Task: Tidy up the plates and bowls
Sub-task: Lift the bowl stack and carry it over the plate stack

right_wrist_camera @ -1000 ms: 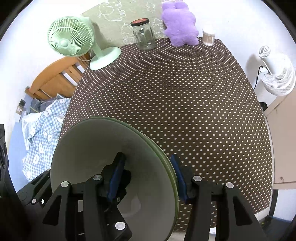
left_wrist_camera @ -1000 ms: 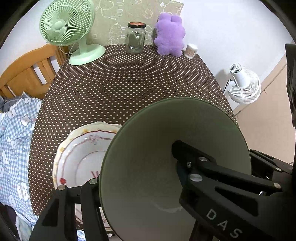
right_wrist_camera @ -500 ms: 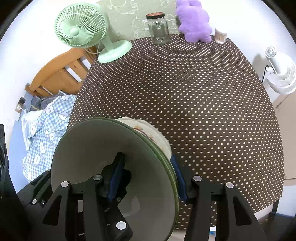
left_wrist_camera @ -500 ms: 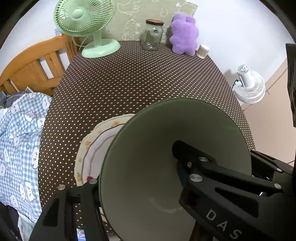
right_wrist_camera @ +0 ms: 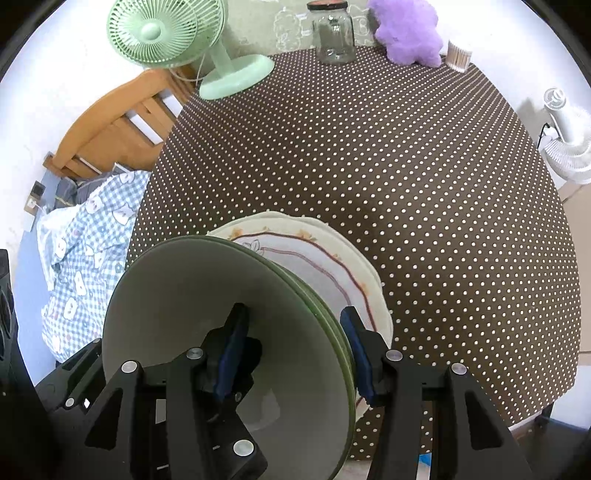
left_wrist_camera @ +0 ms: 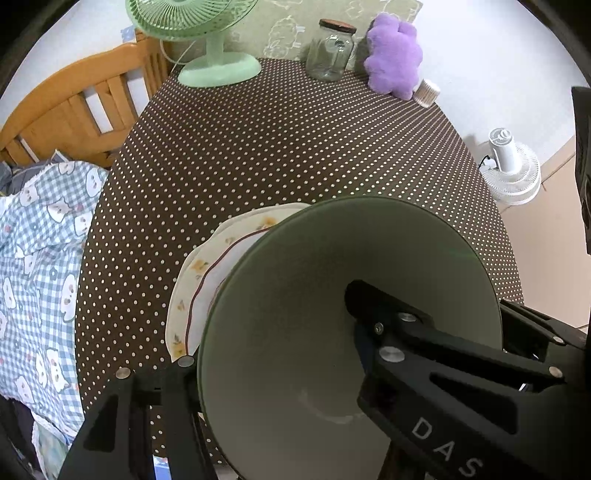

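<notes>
A stack of green plates (left_wrist_camera: 332, 295) is held on edge above the table by both grippers. My left gripper (left_wrist_camera: 273, 354) is shut on its rim, one finger inside the concave face. My right gripper (right_wrist_camera: 291, 350) is shut on the same green plates (right_wrist_camera: 229, 302), blue pads on both sides of the rim. Below and behind them a cream floral plate (left_wrist_camera: 218, 258) with a red line lies on the tablecloth near the front edge; it also shows in the right wrist view (right_wrist_camera: 325, 254), partly hidden by the green plates.
The brown polka-dot table (right_wrist_camera: 406, 166) carries a green desk fan (right_wrist_camera: 207, 55), a glass jar (right_wrist_camera: 332, 33), a purple plush toy (right_wrist_camera: 406, 29) and a small toothpick holder (right_wrist_camera: 458, 55) along its far edge. A wooden chair (left_wrist_camera: 74, 107) and checked cloth (left_wrist_camera: 37, 258) lie left. A white floor fan (left_wrist_camera: 509, 170) stands right.
Both grippers have lifted with the green plates and pulled back; the table looks farther away and more of the cream floral plate shows beneath.
</notes>
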Action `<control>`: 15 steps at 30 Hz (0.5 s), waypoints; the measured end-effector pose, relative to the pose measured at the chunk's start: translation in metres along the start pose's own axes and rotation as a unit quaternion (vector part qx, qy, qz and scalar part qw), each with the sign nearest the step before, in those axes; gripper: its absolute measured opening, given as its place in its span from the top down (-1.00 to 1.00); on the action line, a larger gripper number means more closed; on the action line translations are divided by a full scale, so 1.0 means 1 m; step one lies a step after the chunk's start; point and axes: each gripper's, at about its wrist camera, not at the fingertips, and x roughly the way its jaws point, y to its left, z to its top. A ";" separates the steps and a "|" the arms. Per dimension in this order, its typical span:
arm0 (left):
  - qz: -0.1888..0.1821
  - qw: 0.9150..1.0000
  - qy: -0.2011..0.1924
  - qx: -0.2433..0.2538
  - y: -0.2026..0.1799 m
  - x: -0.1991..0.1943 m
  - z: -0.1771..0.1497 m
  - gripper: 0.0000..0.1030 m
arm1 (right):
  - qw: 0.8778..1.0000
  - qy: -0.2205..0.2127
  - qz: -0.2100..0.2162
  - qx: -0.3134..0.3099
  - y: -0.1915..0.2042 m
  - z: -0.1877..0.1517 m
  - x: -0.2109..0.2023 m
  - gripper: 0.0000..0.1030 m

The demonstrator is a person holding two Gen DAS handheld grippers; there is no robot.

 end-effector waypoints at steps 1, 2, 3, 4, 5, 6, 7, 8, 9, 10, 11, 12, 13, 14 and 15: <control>0.000 1.000 0.002 -0.002 0.001 0.002 0.000 -0.22 | 1.000 0.003 -0.001 -0.001 0.001 0.000 0.002 -0.06; 0.000 1.000 0.005 -0.004 0.003 0.004 0.000 -0.22 | 1.000 0.005 -0.001 -0.001 0.002 0.000 0.004 -0.06; 0.000 1.000 0.007 -0.005 0.003 0.006 0.000 -0.22 | 1.000 0.008 -0.002 -0.001 0.004 0.000 0.007 -0.06; 0.000 1.000 0.008 -0.006 0.004 0.007 0.000 -0.22 | 1.000 0.011 -0.002 -0.001 0.005 0.000 0.009 -0.06; 0.000 1.000 0.005 -0.005 0.004 0.007 0.001 -0.22 | 1.000 0.010 -0.004 -0.002 0.006 0.000 0.011 -0.06; 0.001 1.000 0.003 -0.006 0.005 0.007 0.002 -0.22 | 1.000 0.007 -0.007 -0.005 0.007 0.001 0.011 -0.06; 0.001 1.000 0.003 -0.006 0.006 0.008 0.003 -0.22 | 1.000 0.007 -0.007 -0.005 0.007 0.002 0.012 -0.06; 0.001 1.000 0.004 -0.006 0.007 0.009 0.004 -0.22 | 1.000 0.007 -0.006 -0.004 0.007 0.003 0.013 -0.06; 0.001 1.000 0.004 -0.006 0.008 0.011 0.006 -0.22 | 1.000 0.007 -0.007 -0.005 0.008 0.004 0.015 -0.06; 0.002 1.000 0.005 -0.007 0.009 0.011 0.007 -0.22 | 1.000 0.007 -0.006 -0.005 0.008 0.005 0.016 -0.06; 0.002 1.000 0.005 -0.006 0.009 0.012 0.008 -0.22 | 1.000 0.008 -0.006 -0.006 0.008 0.005 0.017 -0.06; 0.002 1.000 0.005 -0.005 0.009 0.012 0.008 -0.22 | 1.000 0.008 -0.006 -0.005 0.009 0.006 0.018 -0.06; 0.002 1.000 0.005 -0.004 0.009 0.012 0.008 -0.22 | 1.000 0.007 -0.007 -0.005 0.008 0.007 0.018 -0.06; 0.002 1.000 0.004 -0.002 0.009 0.012 0.007 -0.22 | 1.000 0.007 -0.007 -0.005 0.008 0.007 0.018 -0.06; 0.002 1.000 0.002 -0.001 0.009 0.012 0.007 -0.22 | 1.000 0.005 -0.007 -0.006 0.008 0.007 0.018 -0.06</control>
